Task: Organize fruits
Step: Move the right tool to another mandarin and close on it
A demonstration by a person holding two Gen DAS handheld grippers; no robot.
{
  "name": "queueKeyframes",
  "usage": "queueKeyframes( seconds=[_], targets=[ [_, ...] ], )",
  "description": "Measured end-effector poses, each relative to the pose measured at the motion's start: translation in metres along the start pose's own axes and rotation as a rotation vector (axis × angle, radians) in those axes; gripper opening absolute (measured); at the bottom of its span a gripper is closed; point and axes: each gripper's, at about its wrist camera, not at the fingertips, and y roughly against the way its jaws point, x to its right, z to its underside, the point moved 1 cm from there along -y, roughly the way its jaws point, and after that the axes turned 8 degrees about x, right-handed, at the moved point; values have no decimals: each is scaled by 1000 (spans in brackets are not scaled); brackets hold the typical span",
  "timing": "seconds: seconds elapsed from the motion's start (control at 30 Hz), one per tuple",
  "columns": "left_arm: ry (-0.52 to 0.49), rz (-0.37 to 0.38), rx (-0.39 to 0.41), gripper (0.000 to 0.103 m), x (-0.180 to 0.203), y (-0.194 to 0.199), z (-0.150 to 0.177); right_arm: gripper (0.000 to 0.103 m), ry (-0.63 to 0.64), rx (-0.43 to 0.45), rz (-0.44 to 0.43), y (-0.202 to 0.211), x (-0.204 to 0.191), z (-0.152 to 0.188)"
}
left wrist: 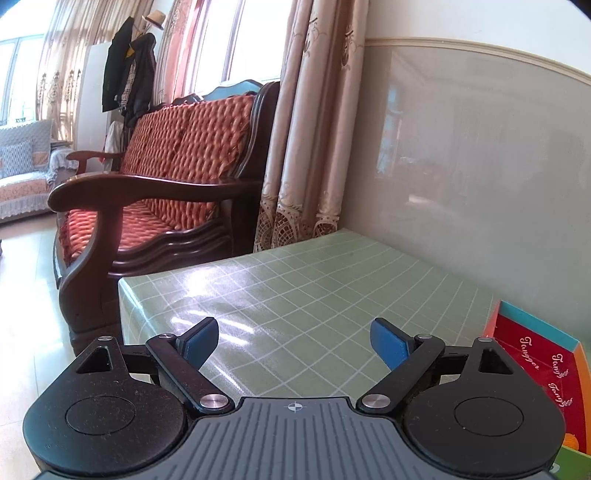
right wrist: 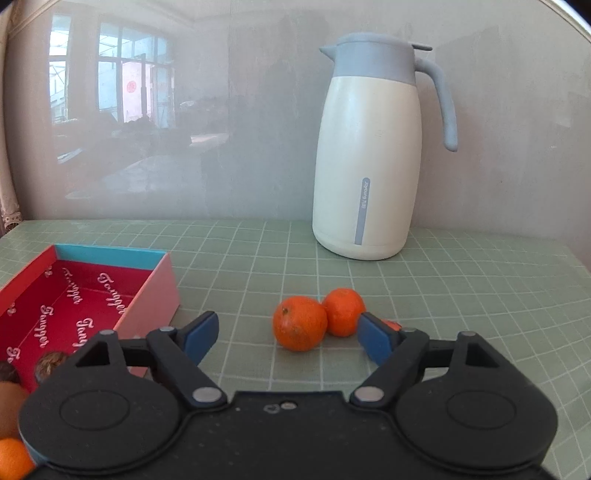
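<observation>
- Right gripper point(right wrist: 286, 332): jaws spread wide, grasping nothing, low over green checked tablecloth point(right wrist: 461, 295).
- Two tangerines point(right wrist: 300, 323) touching each other, just ahead between its fingers; right blue pad point(right wrist: 375, 338) near the rear fruit.
- Red box point(right wrist: 85, 295) to the left; another orange point(right wrist: 13, 459) at its near corner.
- White jug point(right wrist: 367, 162) against the wall.
- Left gripper point(left wrist: 295, 343): released, empty, over bare cloth; wooden sofa point(left wrist: 166, 177) beyond.

From my left view, a dark wooden sofa with orange quilted cushions point(left wrist: 177, 158) stands beside beige patterned curtains point(left wrist: 306, 140), bright windows behind them. Dark coats and a straw hat point(left wrist: 154, 19) hang further back. A glossy grey wall panel point(right wrist: 221, 129) rises behind the green grid-patterned tablecloth point(left wrist: 295, 288) and mirrors the windows.
</observation>
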Motion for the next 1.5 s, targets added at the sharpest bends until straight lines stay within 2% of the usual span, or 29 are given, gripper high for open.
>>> queueKeyframes(
  seconds=[0.1,0.2,0.27,0.47,0.73,0.77,0.8,0.87,0.97,1.07,1.17,1.2,1.27,1.33,1.37,1.43,1.47,1.5],
  targets=[
    [11,3,-14,89,-2,-4,0,67,18,-16,4,-7,-5,3],
    [21,10,-29,89,1,-7,1,53,48,-24,12,-11,-10,6],
    [19,17,-35,89,2,-7,2,48,73,-29,19,-13,-14,7],
    [-1,20,-30,89,6,-6,3,38,145,-9,53,-14,-21,8],
    [-37,29,-14,89,14,-2,3,37,230,-8,83,-16,-28,12],
    [-41,30,-15,89,15,-3,4,33,234,0,84,-14,-28,13],
    [-44,30,-17,89,16,-2,4,23,251,15,91,-11,-30,13],
    [-51,30,-17,89,18,-1,4,15,270,35,80,-6,-33,13],
    [-57,30,-13,89,19,0,4,13,280,40,53,-6,-37,15],
    [-63,30,-11,90,21,1,4,1,227,41,15,-4,-32,12],
    [-58,32,-14,90,20,0,4,2,193,37,14,-7,-25,9],
    [-59,32,-12,90,20,1,4,18,195,36,17,-9,-24,8],
    [-64,34,-11,90,20,1,3,42,157,9,13,-14,-19,9],
    [-63,34,-12,90,20,1,4,57,162,8,17,-17,-20,10],
    [-61,35,-14,90,20,0,3,69,182,15,11,-17,-22,10],
    [-57,37,-21,90,20,-2,4,72,217,35,-9,-18,-28,9],
    [-54,37,-27,90,20,-3,3,71,222,39,-32,-18,-31,7],
    [-50,38,-33,90,21,-4,4,65,220,39,-60,-20,-32,6]
  ],
)
